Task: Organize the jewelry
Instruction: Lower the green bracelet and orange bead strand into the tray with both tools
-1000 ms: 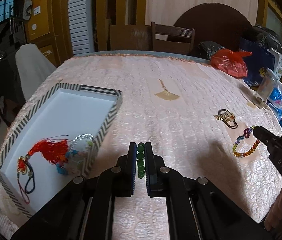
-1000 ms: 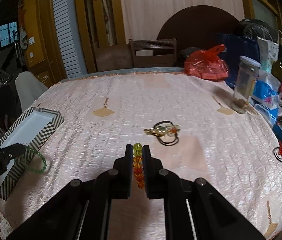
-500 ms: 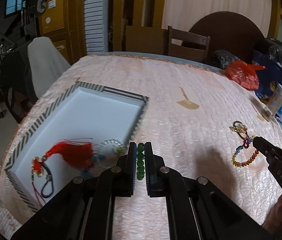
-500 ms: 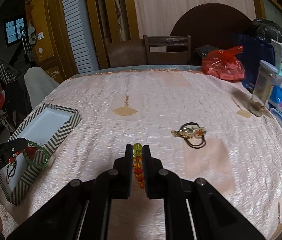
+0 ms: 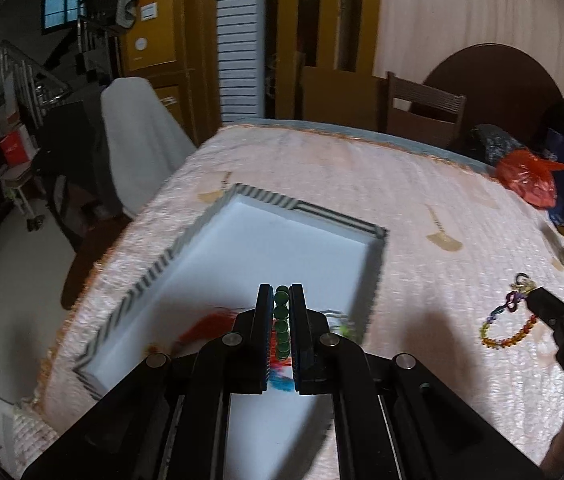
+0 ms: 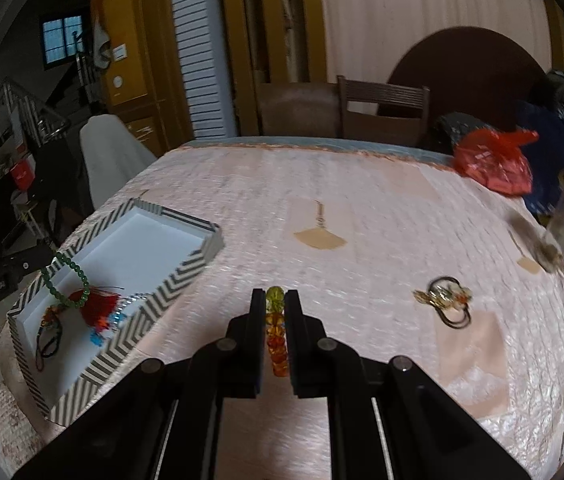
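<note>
Tray (image 6: pixel 186 276) left on the table (image 6: pixel 361 216) — hair tie (image 6: pixel 445 300) right.

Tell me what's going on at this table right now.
A person is sorting jewelry into a striped box. The left gripper is shut on a green bead bracelet, held over the box, where a red tassel already lies. The right gripper is shut on a multicolored bead bracelet above the tablecloth. A gold hair tie remains on the cloth.

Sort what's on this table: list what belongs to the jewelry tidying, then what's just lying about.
Job:
- green bead bracelet in the left claw
- multicolored bead bracelet in the right claw
- striped box
- red tassel charm in it
- gold hair tie

Lying about:
- red plastic bag
- wooden chair
</note>
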`<state>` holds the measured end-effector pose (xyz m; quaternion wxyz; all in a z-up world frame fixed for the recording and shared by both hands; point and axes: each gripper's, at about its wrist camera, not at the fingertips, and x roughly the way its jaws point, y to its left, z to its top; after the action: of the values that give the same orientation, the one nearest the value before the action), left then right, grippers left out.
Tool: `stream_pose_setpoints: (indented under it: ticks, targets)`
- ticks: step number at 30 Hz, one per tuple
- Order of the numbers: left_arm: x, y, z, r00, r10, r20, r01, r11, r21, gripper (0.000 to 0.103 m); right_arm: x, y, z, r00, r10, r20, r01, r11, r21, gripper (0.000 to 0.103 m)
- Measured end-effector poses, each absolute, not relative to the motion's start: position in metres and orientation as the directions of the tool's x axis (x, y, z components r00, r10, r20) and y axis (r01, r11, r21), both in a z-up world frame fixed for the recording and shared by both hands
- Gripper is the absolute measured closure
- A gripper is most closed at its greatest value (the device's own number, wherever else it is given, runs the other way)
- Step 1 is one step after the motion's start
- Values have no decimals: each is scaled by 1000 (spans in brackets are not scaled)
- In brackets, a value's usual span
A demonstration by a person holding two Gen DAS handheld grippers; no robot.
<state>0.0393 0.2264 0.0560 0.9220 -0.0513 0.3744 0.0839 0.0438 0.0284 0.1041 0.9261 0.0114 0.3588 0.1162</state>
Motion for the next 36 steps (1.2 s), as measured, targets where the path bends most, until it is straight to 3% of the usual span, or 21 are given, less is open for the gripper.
stream_pose_setpoints:
  ticks: [21, 36]
  targets:
    - [30, 274, 12, 629, 167, -759, -285, 958, -25, 75, 77, 115, 110, 609, 406, -681, -386, 902, 193, 94]
    - [28, 301, -14, 604, 137, -785, -306, 950, -69, 75, 101, 175, 111, 521, 528, -671, -512, 822, 249, 94]
